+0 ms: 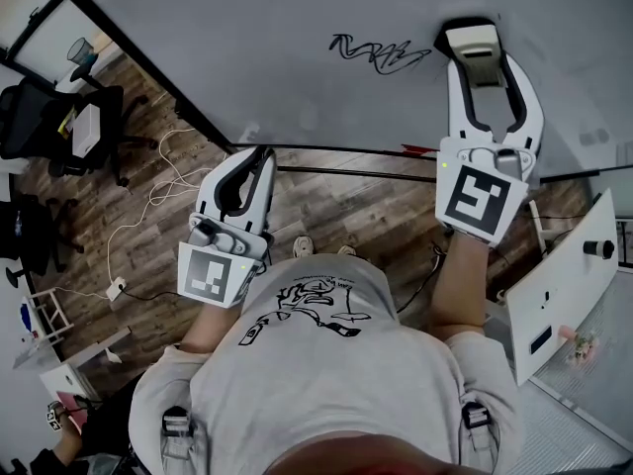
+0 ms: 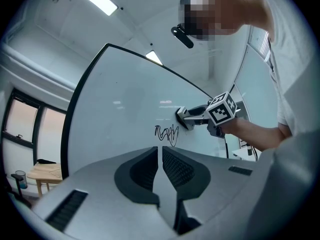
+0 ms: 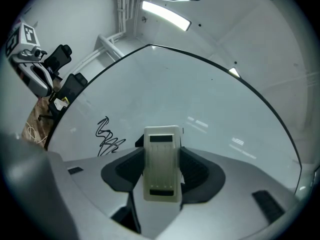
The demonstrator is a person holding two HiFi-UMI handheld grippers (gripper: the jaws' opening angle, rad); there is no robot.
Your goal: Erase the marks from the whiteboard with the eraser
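Note:
A black scribble (image 1: 381,53) marks the whiteboard (image 1: 277,57); it also shows as the scribble (image 2: 166,133) and the scribble (image 3: 108,138). My right gripper (image 1: 481,77) is shut on a cream eraser (image 1: 473,46), pressed to the board just right of the scribble. In the right gripper view the eraser (image 3: 161,163) sits clamped between the jaws. My left gripper (image 1: 247,171) hangs below the board's lower edge, jaws closed on nothing (image 2: 160,169).
The whiteboard's black frame (image 1: 148,72) runs along its left and lower edges. Below lie wooden floor with white cables (image 1: 158,201), office chairs (image 1: 49,127) at left and a white unit (image 1: 564,285) at right.

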